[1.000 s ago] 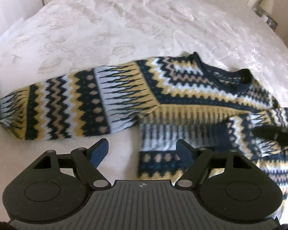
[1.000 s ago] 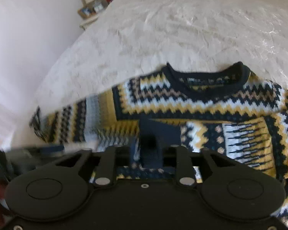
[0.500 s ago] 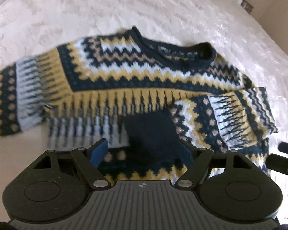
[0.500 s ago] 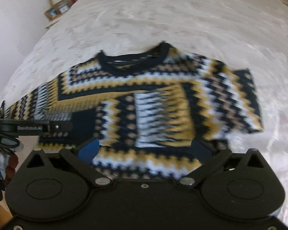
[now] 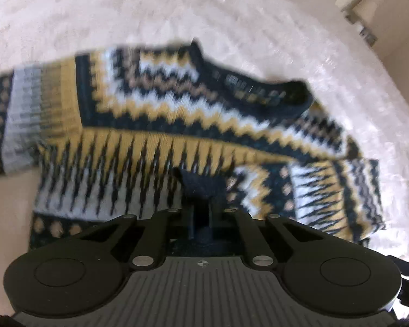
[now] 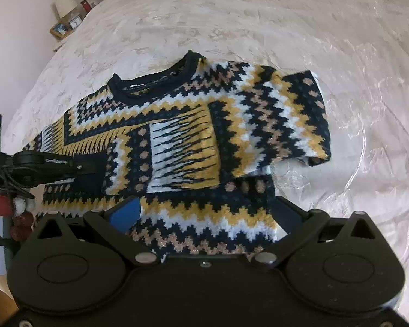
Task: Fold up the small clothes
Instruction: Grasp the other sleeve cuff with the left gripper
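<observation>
Sweater [image 6: 177, 141]: left gripper [image 5: 201, 212] pinches navy cuff [image 5: 201, 185], right gripper [image 6: 204, 212] gapes empty. Risk: thin pinch slips, dragging folded sleeve [image 6: 283, 125] askew.

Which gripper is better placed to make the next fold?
Left. The left gripper is shut on the sweater's navy cuff; the right gripper is open, holding nothing.

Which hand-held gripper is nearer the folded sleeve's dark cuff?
Left: shut on the cuff. Right hangs open over the hem, apart from it.
</observation>
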A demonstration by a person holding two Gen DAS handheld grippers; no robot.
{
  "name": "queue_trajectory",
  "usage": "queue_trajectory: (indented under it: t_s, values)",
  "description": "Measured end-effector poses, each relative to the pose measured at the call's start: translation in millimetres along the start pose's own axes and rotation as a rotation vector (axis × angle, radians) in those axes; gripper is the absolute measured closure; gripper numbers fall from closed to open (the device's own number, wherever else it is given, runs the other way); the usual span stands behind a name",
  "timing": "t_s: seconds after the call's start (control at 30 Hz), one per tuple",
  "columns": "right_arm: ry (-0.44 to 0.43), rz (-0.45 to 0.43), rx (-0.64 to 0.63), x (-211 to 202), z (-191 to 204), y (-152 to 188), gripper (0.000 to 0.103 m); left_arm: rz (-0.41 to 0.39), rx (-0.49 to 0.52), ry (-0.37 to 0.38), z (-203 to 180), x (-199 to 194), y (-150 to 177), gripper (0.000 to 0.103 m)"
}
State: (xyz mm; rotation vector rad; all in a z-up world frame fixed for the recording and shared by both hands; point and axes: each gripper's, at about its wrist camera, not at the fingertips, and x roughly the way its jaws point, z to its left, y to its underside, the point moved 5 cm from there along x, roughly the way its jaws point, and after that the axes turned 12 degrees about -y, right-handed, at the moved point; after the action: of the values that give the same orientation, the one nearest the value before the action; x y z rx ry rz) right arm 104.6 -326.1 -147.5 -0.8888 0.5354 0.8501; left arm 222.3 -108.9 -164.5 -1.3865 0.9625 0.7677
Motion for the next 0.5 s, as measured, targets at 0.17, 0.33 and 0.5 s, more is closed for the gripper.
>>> queue_trajectory:
  t_s: [0.17,0.33,0.5]
  values:
    - [0.006,-0.026,0.031,-5.8,-12.9,-5.0,0.001,-0.148,0.028,0.040,3.9,-62.5,-23.4,0.095]
    - [0.027,-0.052,0.077,-10.6,-30.6,-12.2,0.001,-0.257,0.031,0.015,30.4,-100.3,-50.9,0.095]
    - [0.044,-0.074,0.130,-8.7,-48.4,-25.1,0.001,-0.226,0.037,-0.074,60.2,-79.3,-63.5,0.095]
